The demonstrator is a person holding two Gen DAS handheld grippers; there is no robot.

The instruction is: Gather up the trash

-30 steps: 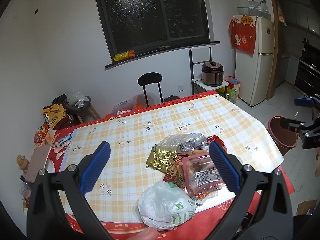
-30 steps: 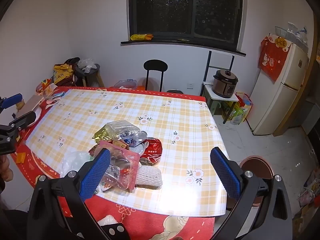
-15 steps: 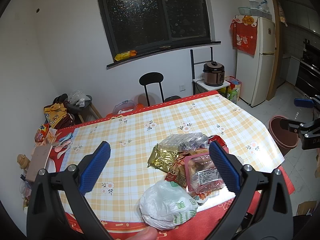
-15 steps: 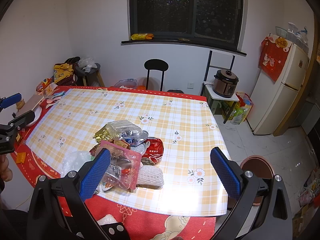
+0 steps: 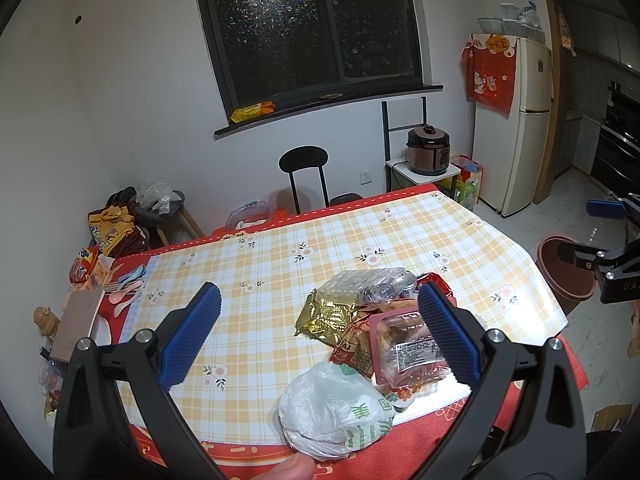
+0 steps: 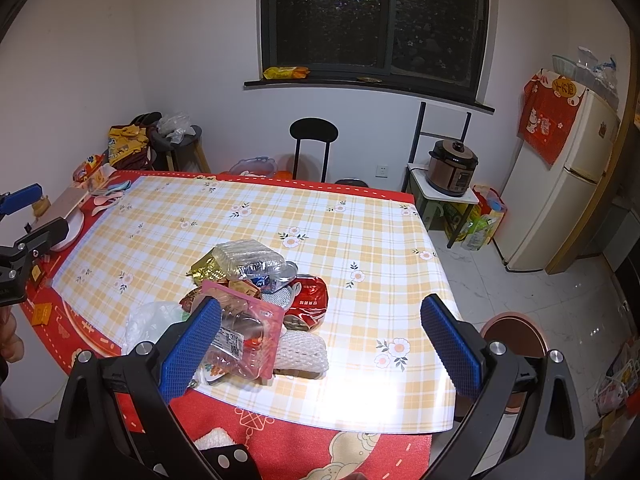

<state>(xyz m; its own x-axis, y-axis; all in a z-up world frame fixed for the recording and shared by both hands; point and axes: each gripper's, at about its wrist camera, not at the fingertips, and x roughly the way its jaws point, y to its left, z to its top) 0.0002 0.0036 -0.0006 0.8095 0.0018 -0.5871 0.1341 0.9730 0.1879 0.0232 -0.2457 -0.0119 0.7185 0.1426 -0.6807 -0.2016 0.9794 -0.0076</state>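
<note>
A heap of trash lies near the front edge of the checked table (image 5: 280,256): a gold foil wrapper (image 5: 326,316), a clear plastic tray (image 5: 368,286), a pink meat tray (image 5: 404,348) and a crumpled white plastic bag (image 5: 332,412). The right wrist view shows the same pink tray (image 6: 244,332), plus a white foam net (image 6: 302,354) and a red wrapper (image 6: 308,300). My left gripper (image 5: 318,308) hovers open above the heap's left side. My right gripper (image 6: 320,312) is open too, holding nothing, with the heap by its left finger.
A brown trash bin (image 5: 564,272) stands on the floor past the table's right edge, also seen as the bin (image 6: 514,338). Spoons and a box (image 5: 80,320) sit at the table's left end. A black chair (image 6: 314,136) stands behind the table.
Both views have drifted only slightly. Nothing on the table has moved and both grippers have stayed open.
</note>
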